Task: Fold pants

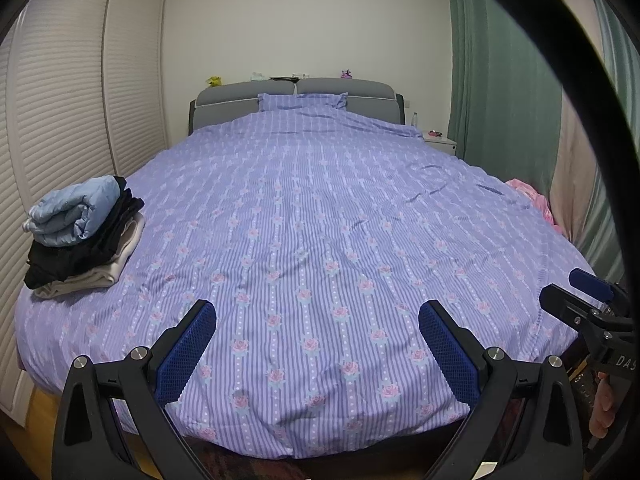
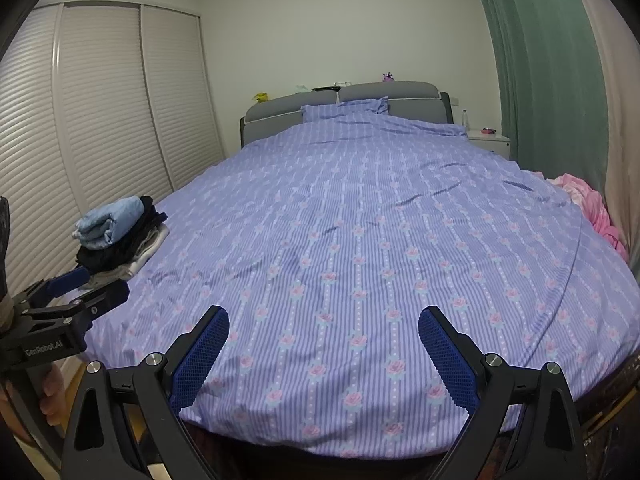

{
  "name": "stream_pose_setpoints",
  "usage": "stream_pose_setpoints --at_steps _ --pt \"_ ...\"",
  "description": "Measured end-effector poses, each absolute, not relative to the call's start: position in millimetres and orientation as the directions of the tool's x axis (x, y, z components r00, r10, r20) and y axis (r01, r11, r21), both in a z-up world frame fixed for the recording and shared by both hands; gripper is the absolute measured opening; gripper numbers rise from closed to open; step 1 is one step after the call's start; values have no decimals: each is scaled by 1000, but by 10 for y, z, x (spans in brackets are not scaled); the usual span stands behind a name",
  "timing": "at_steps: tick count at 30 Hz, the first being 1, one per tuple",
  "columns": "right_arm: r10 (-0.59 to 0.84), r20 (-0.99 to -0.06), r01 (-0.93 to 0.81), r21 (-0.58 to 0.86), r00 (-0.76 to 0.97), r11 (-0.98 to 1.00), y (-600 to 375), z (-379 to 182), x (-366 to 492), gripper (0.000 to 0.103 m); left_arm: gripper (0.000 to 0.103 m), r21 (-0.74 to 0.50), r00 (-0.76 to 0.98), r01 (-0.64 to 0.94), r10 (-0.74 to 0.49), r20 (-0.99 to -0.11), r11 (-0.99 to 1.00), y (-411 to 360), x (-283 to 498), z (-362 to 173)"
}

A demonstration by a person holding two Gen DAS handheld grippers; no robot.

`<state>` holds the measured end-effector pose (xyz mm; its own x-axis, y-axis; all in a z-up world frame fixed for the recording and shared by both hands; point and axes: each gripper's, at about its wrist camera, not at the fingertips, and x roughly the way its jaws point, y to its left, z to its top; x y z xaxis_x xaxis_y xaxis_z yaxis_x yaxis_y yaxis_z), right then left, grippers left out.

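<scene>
A stack of folded clothes (image 1: 84,232) lies on the left side of the bed: a light blue roll on top, black garments under it, beige at the bottom. It also shows in the right wrist view (image 2: 120,232). My left gripper (image 1: 318,320) is open and empty above the foot of the bed; it also shows at the left edge of the right wrist view (image 2: 80,288). My right gripper (image 2: 324,322) is open and empty above the foot of the bed; it appears at the right edge of the left wrist view (image 1: 576,292). No unfolded pants lie on the cover.
The bed has a purple striped floral cover (image 1: 320,220) and a grey headboard (image 1: 296,96). A pink cloth (image 2: 592,208) lies at the bed's right edge. White louvred wardrobe doors (image 2: 100,120) stand left, green curtains (image 2: 540,80) right, a white nightstand (image 2: 490,140) beside the headboard.
</scene>
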<state>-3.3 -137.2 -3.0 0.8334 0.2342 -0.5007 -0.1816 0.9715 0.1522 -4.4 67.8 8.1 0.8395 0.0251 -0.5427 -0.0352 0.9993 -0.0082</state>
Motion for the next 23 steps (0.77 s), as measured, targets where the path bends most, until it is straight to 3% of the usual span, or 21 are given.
stream_pose_setpoints --at_steps 23 --pt "232 -517 -179 151 824 972 -1340 -115 8 97 103 -30 838 -62 35 -545 998 679 -26 27"
